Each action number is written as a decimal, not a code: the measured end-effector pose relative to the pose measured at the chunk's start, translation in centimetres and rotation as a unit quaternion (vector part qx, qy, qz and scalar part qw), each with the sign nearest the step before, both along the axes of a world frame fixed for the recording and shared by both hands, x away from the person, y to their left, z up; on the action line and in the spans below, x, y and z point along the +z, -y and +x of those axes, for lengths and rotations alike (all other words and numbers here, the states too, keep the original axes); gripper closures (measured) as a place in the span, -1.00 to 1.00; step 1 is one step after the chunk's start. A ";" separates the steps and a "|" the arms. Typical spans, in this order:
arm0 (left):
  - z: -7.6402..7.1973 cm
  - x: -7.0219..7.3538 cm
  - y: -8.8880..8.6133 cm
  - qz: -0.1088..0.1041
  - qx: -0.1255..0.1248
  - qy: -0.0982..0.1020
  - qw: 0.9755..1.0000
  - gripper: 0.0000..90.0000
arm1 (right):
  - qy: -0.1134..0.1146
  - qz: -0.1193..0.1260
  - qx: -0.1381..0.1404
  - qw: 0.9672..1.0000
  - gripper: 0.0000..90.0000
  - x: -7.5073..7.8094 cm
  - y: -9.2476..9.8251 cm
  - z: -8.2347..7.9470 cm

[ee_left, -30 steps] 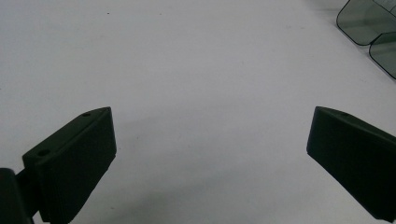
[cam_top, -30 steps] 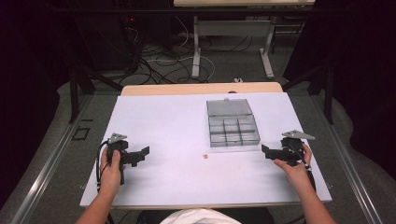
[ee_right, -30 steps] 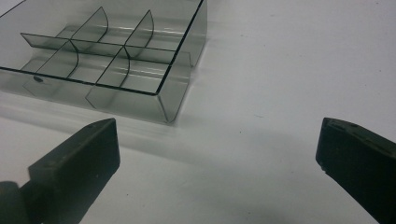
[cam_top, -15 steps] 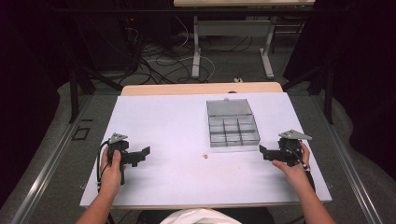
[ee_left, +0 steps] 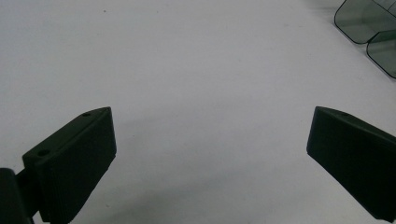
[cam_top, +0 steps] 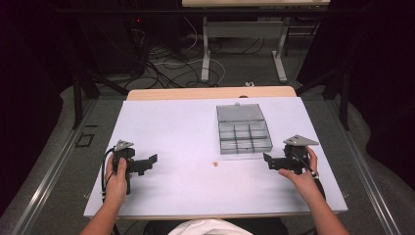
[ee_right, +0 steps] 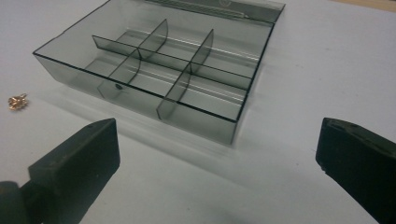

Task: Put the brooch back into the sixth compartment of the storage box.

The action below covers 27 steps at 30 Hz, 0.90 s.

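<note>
Table [cam_top: 186, 122] space around you is wide and bare, white to every edge, with dark floor and cables beyond at 12 o'clock. Your compartment box [cam_top: 243, 131] sits at 1 o'clock, lid open. Your left gripper [cam_top: 147, 162] and right gripper [cam_top: 267, 160] both gape wide, holding nothing. Your right gripper view brings out the small copper piece [ee_right: 17, 101], apart from the box's near corner.

Right gripper [ee_right: 217, 154]: two black jaws at lower left and lower right of frame, wide apart, nothing between them. Clear smoky compartment box [ee_right: 154, 70] across upper centre, lid open at the top edge, dividers forming six cells. Small gold-coloured trinket [ee_right: 17, 101] at left edge, near the box's left corner, on the white tabletop [ee_right: 327, 60].
</note>
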<state>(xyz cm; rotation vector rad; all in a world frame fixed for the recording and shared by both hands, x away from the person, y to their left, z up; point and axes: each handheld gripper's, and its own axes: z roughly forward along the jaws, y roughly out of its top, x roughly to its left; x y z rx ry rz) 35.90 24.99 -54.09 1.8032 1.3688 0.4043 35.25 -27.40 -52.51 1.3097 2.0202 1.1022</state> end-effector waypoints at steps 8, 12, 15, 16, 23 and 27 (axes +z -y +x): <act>-0.1 0.0 -0.1 -0.001 0.002 0.001 1.000 -0.97 | -0.007 0.002 0.026 1.000 -1.00 0.4 -1.7 0.2; -0.1 0.0 -0.1 -0.002 0.003 0.002 1.000 -0.97 | -0.010 -0.005 0.038 0.999 -1.00 0.3 -2.5 0.4; -0.1 0.0 -0.2 0.002 0.003 0.002 1.000 -0.97 | -0.010 -0.012 0.048 0.999 -0.99 0.2 -3.1 0.6; -0.1 0.0 -0.2 0.005 0.002 0.002 1.000 -0.97 | -0.013 -0.013 0.052 0.998 -0.99 0.3 -3.3 0.6; -0.1 0.1 -0.2 0.006 0.002 0.002 1.000 -0.97 | 0.000 -0.025 0.085 0.996 -0.92 0.9 -5.0 0.9; -0.1 0.0 -0.2 0.006 0.002 0.002 1.000 -0.97 | -0.005 -0.026 0.101 0.995 -0.88 1.1 -5.9 1.1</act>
